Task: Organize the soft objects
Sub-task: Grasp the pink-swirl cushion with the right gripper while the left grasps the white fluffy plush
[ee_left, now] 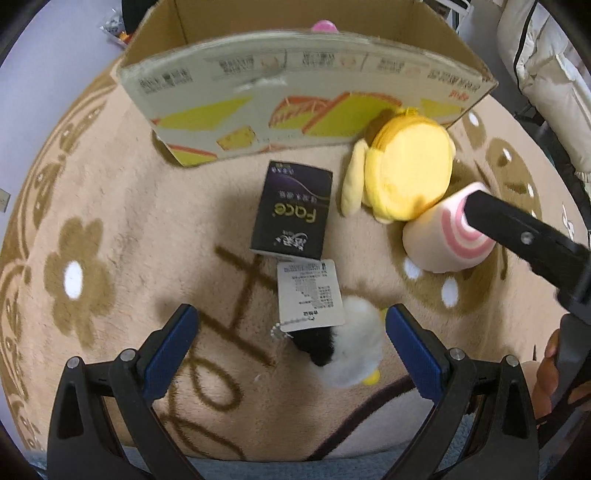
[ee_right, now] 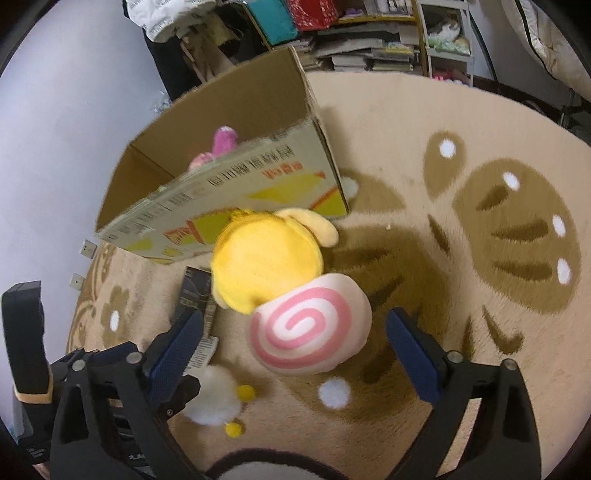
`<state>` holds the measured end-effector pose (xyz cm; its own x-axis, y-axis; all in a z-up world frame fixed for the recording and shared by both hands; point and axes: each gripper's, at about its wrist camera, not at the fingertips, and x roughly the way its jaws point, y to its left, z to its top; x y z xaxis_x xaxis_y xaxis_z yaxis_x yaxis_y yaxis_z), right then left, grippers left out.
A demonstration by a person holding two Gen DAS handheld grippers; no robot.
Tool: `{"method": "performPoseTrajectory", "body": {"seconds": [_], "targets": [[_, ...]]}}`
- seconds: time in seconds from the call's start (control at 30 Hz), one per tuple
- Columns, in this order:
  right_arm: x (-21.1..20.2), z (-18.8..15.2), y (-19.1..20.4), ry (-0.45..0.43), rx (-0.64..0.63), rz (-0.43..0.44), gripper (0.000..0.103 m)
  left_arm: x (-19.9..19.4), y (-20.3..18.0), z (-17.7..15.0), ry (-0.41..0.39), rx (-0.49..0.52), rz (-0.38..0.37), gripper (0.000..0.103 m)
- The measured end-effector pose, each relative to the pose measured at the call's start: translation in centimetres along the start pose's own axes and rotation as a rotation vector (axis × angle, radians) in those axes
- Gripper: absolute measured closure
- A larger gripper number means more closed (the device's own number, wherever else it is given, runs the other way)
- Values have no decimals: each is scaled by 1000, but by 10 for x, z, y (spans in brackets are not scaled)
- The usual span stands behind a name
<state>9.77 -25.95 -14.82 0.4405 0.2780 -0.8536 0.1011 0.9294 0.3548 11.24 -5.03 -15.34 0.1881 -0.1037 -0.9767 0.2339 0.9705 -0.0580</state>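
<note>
— Starting with the left wrist view: what are we seeing?

— We are looking down on a beige rug [ee_left: 122, 206] with brown flowers. Our left gripper [ee_left: 290, 326] is hanging over it with its blue-padded fingers [ee_left: 173, 347] spread wide, pinching nothing. Between them a small white-and-black plush [ee_left: 349, 347] is lying on the rug, with a paper tag [ee_left: 308, 291] on a bead chain.

— And further out?

— A dark tissue pack [ee_left: 291, 210] is lying just past the tag. To its right a yellow plush [ee_left: 406, 166] is leaning against the front of the open cardboard box [ee_left: 295, 96]. A pink-swirl roll plush [ee_left: 447, 236] is touching the yellow one, and a black finger of the other tool is lying across it. A bit of pink plush [ee_left: 324, 26] is peeking over the box wall.

— Now the right wrist view?

— Our right gripper [ee_right: 295, 332] is also standing wide apart, gripping nothing. The pink-swirl roll plush [ee_right: 310, 325] is sitting between its fingers [ee_right: 177, 347], swirl face up, closer to neither pad that we can tell. The yellow plush [ee_right: 266, 266] is resting just beyond it, against the cardboard box [ee_right: 236, 122].

— Anything in the box?

— A pink plush [ee_right: 221, 142] is lying inside. The white-and-black plush [ee_right: 214, 398] is showing at lower left, beside the left tool's black frame. Whether the roll is touching either pad, we cannot tell.
</note>
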Motion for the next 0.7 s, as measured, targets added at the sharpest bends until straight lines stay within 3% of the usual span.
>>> {"method": "performPoseTrajectory", "body": {"seconds": [0.33, 0.57, 0.63, 0.7], "targets": [[22, -5, -9, 76, 23, -9, 17, 23, -24, -6, 65, 92, 49, 3], [24, -7, -12, 86, 38, 13, 24, 44, -30, -7, 116, 93, 80, 3], [24, -7, -12, 86, 38, 13, 27, 47, -33, -8, 128, 100, 95, 12], [24, -6, -12, 85, 36, 12, 29, 49, -35, -6, 129, 109, 103, 14]]}}
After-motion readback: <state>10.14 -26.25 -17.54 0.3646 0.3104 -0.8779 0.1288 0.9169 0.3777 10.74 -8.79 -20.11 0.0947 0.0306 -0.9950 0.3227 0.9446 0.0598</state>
